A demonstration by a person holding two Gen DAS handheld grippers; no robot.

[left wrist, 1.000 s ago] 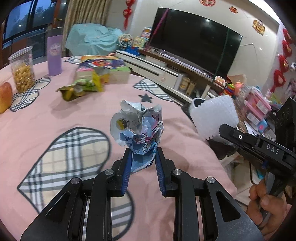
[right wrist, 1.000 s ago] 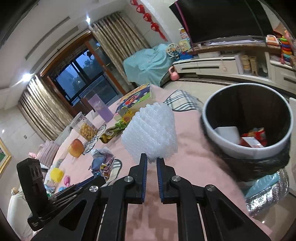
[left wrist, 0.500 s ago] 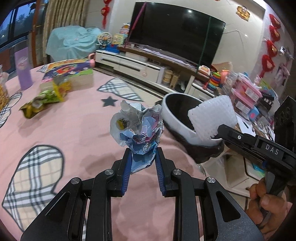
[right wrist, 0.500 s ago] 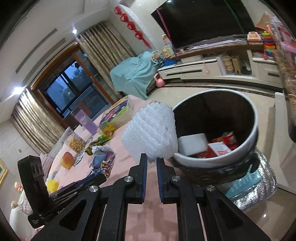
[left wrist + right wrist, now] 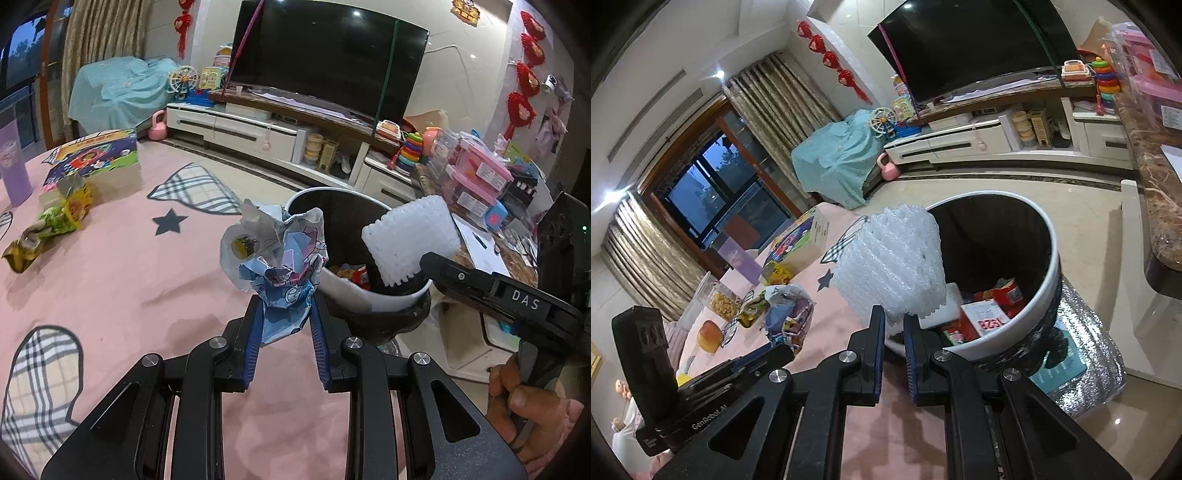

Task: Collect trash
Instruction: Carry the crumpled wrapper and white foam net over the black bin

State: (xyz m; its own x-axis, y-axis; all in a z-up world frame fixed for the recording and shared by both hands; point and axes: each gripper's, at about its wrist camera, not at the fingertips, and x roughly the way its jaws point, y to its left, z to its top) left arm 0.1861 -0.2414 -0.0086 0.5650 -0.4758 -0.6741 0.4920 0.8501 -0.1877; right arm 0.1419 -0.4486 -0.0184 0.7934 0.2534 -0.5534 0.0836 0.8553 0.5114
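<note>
My left gripper is shut on a crumpled blue and white cartoon wrapper, held above the pink tablecloth near the table's edge. My right gripper is shut on a white foam fruit net, which hangs over the near rim of the trash bin. The same net and bin show in the left wrist view, right of the wrapper. The white-rimmed bin with a black liner stands beside the table and holds red packets and a white slab. The wrapper also appears at the left of the right wrist view.
On the table lie a green and yellow snack wrapper, a picture-book box, a purple cup, a snack jar and a bread roll. A TV stand and toy shelves stand beyond. A silver foil bag lies under the bin.
Both grippers have carried their loads rightwards across the table to its edge. The bin has come into full view, and the foam net now hangs over its rim.
</note>
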